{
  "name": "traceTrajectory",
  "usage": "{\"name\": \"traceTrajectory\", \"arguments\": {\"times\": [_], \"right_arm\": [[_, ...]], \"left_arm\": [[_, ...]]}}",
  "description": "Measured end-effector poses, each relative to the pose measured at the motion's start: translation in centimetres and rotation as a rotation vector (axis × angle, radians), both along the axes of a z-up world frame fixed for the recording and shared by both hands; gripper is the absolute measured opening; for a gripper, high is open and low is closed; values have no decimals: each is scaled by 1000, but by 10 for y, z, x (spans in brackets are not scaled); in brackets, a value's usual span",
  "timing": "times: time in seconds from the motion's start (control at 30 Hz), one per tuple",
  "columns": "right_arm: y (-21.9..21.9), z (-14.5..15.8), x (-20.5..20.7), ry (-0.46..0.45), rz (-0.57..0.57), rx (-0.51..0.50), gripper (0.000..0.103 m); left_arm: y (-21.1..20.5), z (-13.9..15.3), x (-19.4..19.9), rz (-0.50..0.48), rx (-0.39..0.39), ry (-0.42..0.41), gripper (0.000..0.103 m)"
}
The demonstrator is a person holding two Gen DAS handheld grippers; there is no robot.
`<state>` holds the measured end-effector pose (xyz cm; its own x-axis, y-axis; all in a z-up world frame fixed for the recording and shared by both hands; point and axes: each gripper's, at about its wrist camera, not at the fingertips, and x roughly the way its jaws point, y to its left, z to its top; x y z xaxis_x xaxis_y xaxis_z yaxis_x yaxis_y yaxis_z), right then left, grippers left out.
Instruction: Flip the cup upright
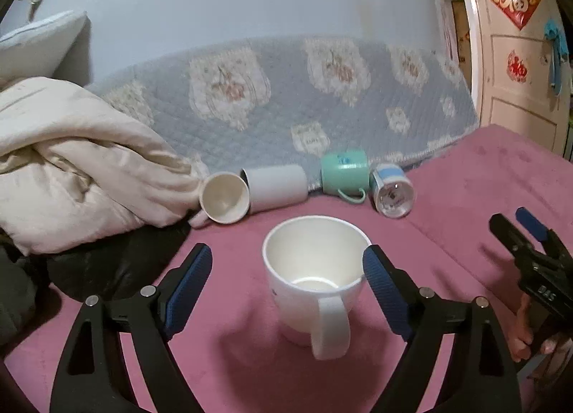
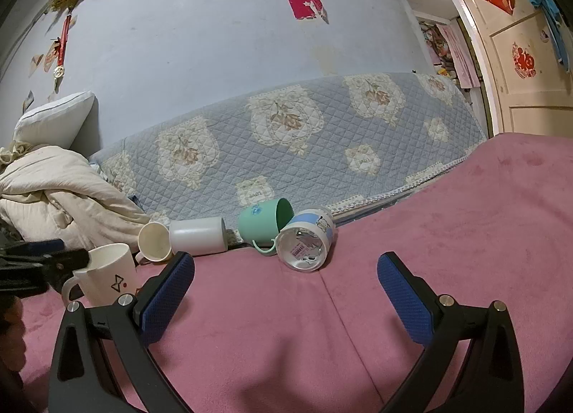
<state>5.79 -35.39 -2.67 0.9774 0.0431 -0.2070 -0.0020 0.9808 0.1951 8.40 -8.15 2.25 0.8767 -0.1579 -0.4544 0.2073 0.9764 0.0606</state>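
Note:
A white mug (image 1: pixel 315 270) stands upright on the pink bed cover (image 1: pixel 232 359), handle toward the camera. My left gripper (image 1: pixel 286 262) is open with its blue pads on either side of the mug, not gripping it. The same mug (image 2: pixel 107 273) shows at the left of the right wrist view, with a bow mark on its side. My right gripper (image 2: pixel 286 273) is open and empty over the pink cover (image 2: pixel 286 341). It also shows at the right edge of the left wrist view (image 1: pixel 515 223).
Several cups lie on their sides at the back: a cream mug (image 1: pixel 224 196), a white cylinder cup (image 1: pixel 277 185), a green mug (image 1: pixel 343 173) and a blue-and-white cup (image 1: pixel 392 193). A beige quilt (image 1: pixel 71 162) is piled at left. A quilted floral cover (image 1: pixel 286 98) leans against the wall.

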Motion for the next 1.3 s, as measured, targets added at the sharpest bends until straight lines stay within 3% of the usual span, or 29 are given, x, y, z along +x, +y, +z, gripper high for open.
{"name": "traceTrajectory", "arguments": {"times": [0.17, 0.27, 0.33, 0.47, 0.63, 0.73, 1.07, 1.3], "right_arm": [[7, 2, -3, -23, 22, -35, 103], [10, 3, -5, -30, 40, -44, 103], [12, 4, -6, -36, 52, -52, 103], [18, 5, -7, -45, 65, -73, 103], [23, 5, -6, -43, 94, -94, 103], [30, 5, -6, -43, 118, -124, 103], [38, 5, -8, -36, 128, -164, 103], [40, 6, -8, -36, 128, -168, 103]], "left_arm": [[28, 5, -42, 64, 5, -167, 103], [47, 0, -65, 122, 24, -273, 103], [59, -4, -76, 140, 17, -297, 103], [74, -15, -90, 182, 39, -321, 103], [92, -25, -88, 263, -17, -293, 103], [90, -32, -83, 258, -2, -260, 103], [77, -34, -89, 246, 55, -291, 103], [81, -35, -83, 243, 33, -256, 103]]}}
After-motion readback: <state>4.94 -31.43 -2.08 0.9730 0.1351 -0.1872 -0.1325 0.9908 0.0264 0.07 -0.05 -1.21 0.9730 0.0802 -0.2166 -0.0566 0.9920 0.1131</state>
